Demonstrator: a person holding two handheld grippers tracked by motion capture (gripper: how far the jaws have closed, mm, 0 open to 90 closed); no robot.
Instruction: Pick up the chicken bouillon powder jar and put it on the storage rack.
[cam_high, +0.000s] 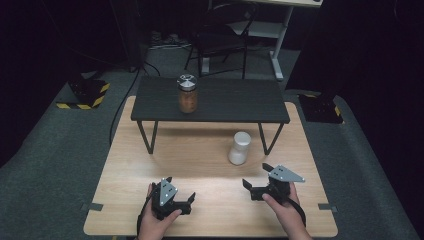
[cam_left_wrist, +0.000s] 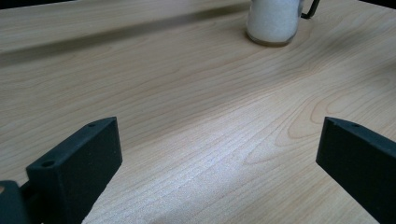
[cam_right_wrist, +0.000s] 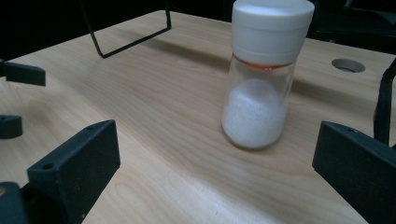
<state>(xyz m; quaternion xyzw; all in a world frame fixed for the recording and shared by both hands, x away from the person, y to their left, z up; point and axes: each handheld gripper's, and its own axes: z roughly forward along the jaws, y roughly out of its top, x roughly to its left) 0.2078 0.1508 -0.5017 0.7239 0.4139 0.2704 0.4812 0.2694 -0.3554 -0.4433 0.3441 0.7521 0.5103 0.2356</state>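
At lower left of the high view our left claw (cam_high: 181, 192) rests released; lower right, our right claw (cam_high: 255, 177) is released too, nearest the white-capped jar (cam_high: 239, 148) at centre right. We should straddle its glass body squarely. Count: two jars, with one brown-filled jar (cam_high: 187, 93) on the black shelf (cam_high: 235, 102).

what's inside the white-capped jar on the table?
The white-capped jar holds white granules, filling roughly its lower half; the clear glass above them looks empty. The white cap hides whatever sits in the neck. The right gripper is nearest, jaws open.
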